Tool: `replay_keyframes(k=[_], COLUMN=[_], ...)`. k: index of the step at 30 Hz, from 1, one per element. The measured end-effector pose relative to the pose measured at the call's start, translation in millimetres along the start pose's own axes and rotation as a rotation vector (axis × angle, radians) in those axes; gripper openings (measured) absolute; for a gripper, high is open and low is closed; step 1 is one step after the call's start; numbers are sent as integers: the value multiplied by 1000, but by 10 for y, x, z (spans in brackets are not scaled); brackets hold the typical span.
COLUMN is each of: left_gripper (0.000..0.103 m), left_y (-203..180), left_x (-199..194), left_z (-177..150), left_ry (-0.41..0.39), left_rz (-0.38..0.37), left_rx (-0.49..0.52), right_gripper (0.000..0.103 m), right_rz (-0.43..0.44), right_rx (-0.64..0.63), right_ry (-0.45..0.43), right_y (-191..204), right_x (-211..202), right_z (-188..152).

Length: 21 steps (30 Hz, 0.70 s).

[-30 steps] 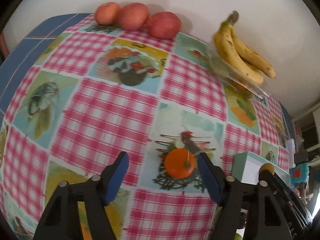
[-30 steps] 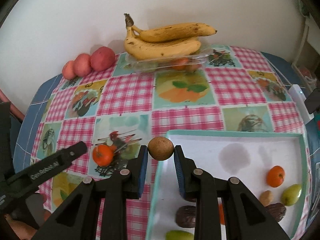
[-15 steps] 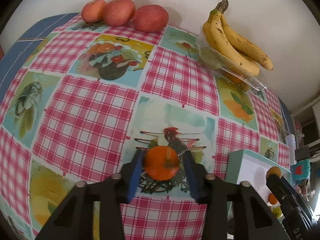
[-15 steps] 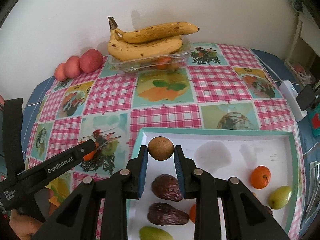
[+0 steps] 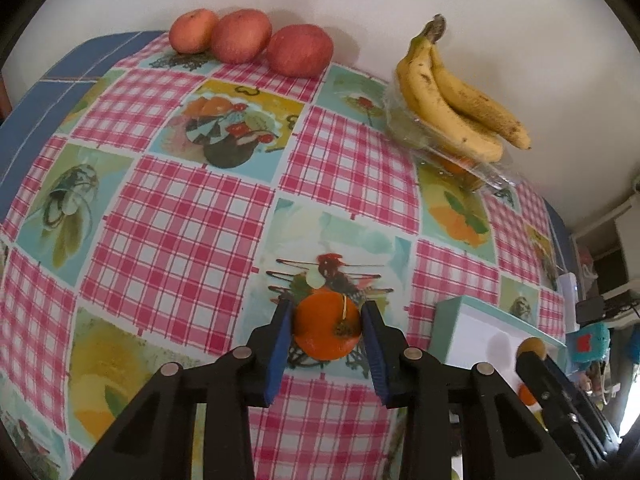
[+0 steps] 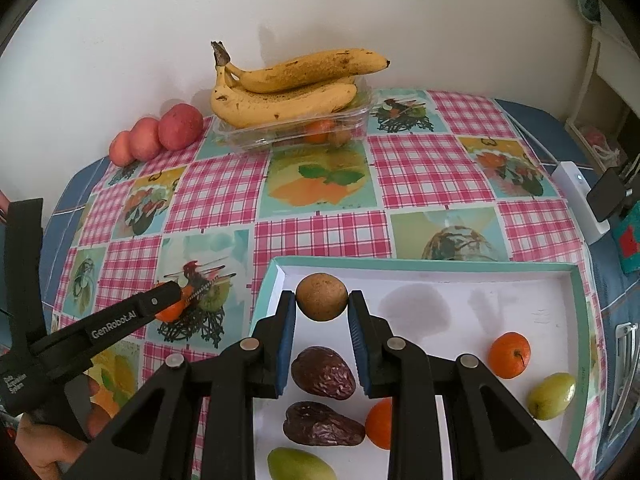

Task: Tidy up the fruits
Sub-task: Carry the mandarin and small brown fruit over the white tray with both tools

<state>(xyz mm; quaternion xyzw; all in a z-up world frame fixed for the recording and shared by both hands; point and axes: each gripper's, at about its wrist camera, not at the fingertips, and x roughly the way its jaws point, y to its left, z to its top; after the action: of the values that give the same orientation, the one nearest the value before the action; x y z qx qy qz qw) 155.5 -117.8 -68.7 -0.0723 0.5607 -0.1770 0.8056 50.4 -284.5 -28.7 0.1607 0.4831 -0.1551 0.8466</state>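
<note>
My left gripper (image 5: 326,330) is shut on a small orange mandarin (image 5: 326,326) on the checked tablecloth, left of the white tray (image 5: 480,316). In the right wrist view the left gripper (image 6: 176,304) shows with the mandarin (image 6: 172,312) between its fingers. My right gripper (image 6: 322,314) is shut on a round brown fruit (image 6: 322,297) and holds it above the near-left part of the tray (image 6: 420,266). The tray holds two dark wrinkled fruits (image 6: 323,372), mandarins (image 6: 509,354) and green fruits (image 6: 552,396).
Three red apples (image 5: 248,40) sit against the back wall at left. A banana bunch (image 6: 288,88) lies on a clear plastic box (image 6: 296,130) with fruit inside. A white device (image 6: 580,200) stands at the table's right edge.
My left gripper moved forward and closed on the mandarin. My right gripper carried the brown fruit from the tray's left rim to over the tray.
</note>
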Motion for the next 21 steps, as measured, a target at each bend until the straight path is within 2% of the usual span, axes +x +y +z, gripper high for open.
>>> replay_keyframes(k=[10, 21], left_gripper=[37, 37], left_y=[-194, -542], left_x=[-381, -733], left_z=[-259, -631], left_ry=[-11, 0], left_rz=[-18, -84], left_rx=[79, 182], right_gripper=[28, 28], right_rz=[-27, -64], right_rx=[4, 68], right_ry=[22, 66], right_y=[-80, -302], right_x=[-126, -386], right_z=[-163, -446])
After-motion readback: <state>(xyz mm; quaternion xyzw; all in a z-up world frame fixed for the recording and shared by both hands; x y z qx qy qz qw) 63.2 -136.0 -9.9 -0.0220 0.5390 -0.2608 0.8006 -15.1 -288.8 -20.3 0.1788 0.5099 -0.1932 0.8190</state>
